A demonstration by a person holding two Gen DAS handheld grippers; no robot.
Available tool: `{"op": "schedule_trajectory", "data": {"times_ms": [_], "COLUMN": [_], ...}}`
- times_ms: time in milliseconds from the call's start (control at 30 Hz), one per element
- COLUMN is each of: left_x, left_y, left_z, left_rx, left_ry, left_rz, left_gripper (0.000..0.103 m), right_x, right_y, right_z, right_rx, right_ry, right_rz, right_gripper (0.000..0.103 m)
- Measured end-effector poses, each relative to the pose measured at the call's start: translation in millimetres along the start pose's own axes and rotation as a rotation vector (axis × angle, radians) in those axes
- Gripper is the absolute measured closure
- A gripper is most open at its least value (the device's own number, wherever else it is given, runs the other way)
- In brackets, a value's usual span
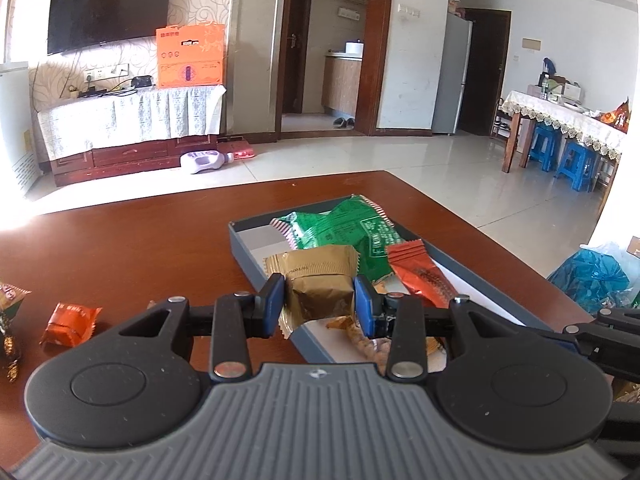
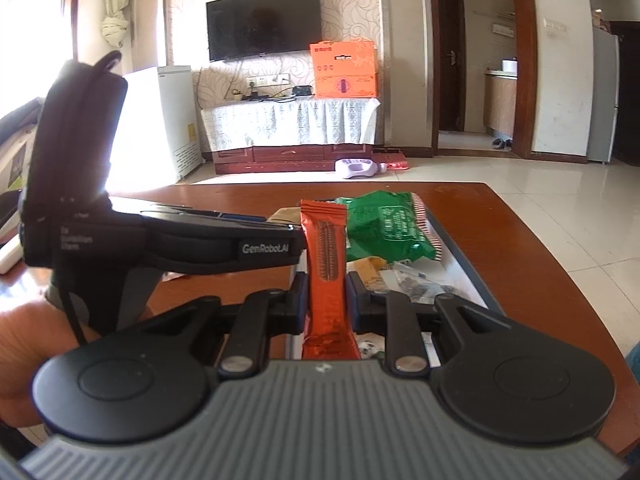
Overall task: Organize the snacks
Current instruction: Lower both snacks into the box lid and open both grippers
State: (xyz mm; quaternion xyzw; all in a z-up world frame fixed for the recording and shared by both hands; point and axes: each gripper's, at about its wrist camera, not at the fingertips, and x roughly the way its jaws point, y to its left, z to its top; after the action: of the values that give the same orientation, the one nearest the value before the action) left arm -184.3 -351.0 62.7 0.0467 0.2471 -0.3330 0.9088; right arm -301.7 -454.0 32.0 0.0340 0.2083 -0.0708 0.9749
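My left gripper [image 1: 319,300] is shut on a gold snack packet [image 1: 316,280] and holds it over the near left edge of a grey tray [image 1: 240,246]. My right gripper [image 2: 326,300] is shut on a long orange snack bar [image 2: 325,248], held upright over the tray [image 2: 468,264]. The orange bar also shows in the left wrist view [image 1: 420,272]. A green snack bag [image 1: 352,232] lies in the tray, also in the right wrist view [image 2: 384,228]. Small wrapped snacks [image 2: 420,284] lie under it.
The tray sits on a brown wooden table [image 1: 140,248]. An orange snack packet [image 1: 70,324] and dark wrapped sweets [image 1: 10,320] lie on the table at the left. A blue plastic bag [image 1: 592,276] is at the right edge. The left gripper's body [image 2: 160,240] fills the right view's left.
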Motion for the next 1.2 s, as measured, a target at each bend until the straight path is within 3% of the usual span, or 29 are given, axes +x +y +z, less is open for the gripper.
{"op": "schedule_trajectory", "data": {"times_ms": [400,967,1067,1133,1200], "left_x": [23,105,107,106,101], "left_y": [-17,-24,-23,-19,-19], "left_z": [0,8,7,6,5], "left_rx": [0.026,0.063,0.057,0.046,0.037], "left_ry": [0.005,0.074,0.085,0.082,0.061], "left_rz": [-0.071,-0.030,-0.030,-0.030,-0.025], "left_gripper": [0.060,0.057,0.050,0.030,0.019], "right_x": [3,29,33,36,40], "right_y": [-15,-17,-18,-19,-20], "right_z": [-1,0,0,-1,-2], "right_rx": [0.062,0.038,0.043,0.043,0.045], "right_ry": [0.015,0.085,0.104,0.122,0.135], "right_rz": [-0.054,-0.086,-0.093,-0.094,-0.099], "right_gripper": [0.080,0.080,0.080,0.080,0.080]}}
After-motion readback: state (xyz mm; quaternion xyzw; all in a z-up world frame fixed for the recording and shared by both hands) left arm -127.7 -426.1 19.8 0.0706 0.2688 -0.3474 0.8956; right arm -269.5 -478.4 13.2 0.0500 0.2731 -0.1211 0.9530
